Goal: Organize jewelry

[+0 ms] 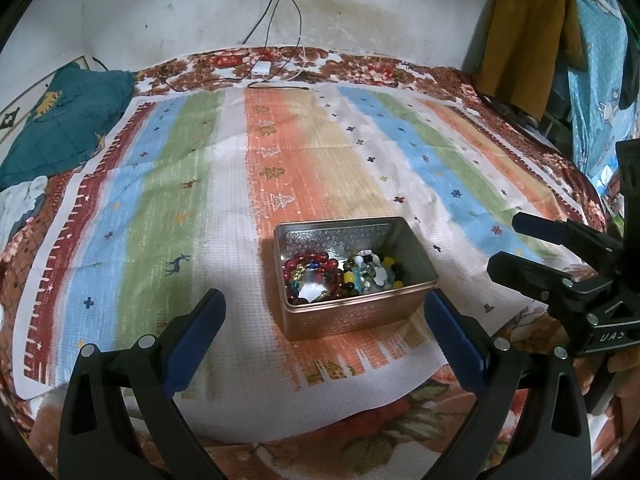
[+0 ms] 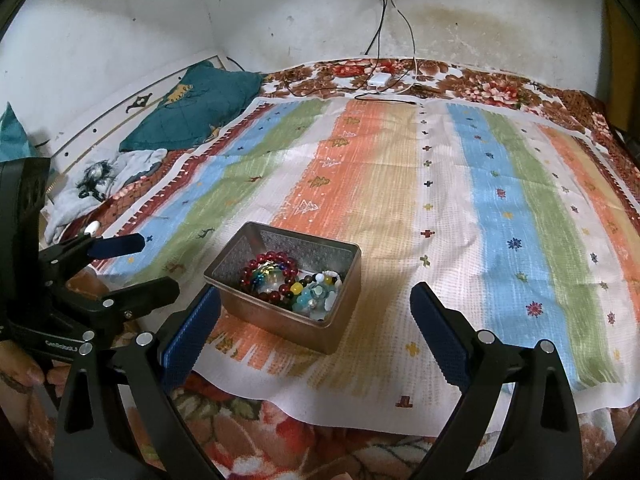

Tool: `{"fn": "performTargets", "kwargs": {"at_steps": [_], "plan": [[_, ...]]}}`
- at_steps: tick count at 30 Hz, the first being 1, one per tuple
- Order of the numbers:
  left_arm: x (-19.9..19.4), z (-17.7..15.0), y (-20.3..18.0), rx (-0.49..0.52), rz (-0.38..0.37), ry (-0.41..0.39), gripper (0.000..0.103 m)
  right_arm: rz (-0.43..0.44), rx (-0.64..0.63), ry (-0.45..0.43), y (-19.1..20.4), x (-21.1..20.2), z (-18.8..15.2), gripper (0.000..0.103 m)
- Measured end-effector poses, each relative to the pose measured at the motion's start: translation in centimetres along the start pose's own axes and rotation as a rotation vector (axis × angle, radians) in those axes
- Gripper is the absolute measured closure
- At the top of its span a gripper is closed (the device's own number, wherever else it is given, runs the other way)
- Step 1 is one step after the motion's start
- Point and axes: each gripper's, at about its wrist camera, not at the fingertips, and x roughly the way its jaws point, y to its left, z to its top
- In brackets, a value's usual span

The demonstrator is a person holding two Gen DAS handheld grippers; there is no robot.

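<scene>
Both grippers, left (image 1: 324,312) and right (image 2: 316,304), gape empty. The copper-coloured rectangular metal tin (image 1: 352,312) near the bed's front edge is rigid; grip its walls. The glass-bead bracelets (image 2: 268,276) inside are slippery.

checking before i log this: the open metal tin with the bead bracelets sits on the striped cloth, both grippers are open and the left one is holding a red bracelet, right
Not quite. The left gripper holds nothing: the left wrist view shows its jaws wide apart and empty. The red bead bracelet lies inside the metal tin. The rest stands: the tin is open on the striped cloth, and the right gripper is open too.
</scene>
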Motion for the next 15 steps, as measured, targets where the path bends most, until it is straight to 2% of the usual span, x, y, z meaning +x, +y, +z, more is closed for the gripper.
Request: {"fn": "performTargets", "kwargs": {"at_steps": [15], "plan": [[0.35, -0.14, -0.07, 0.008, -0.001, 0.019, 0.006, 0.001, -0.002, 0.002, -0.02, -0.02, -0.02, 0.007]]}}
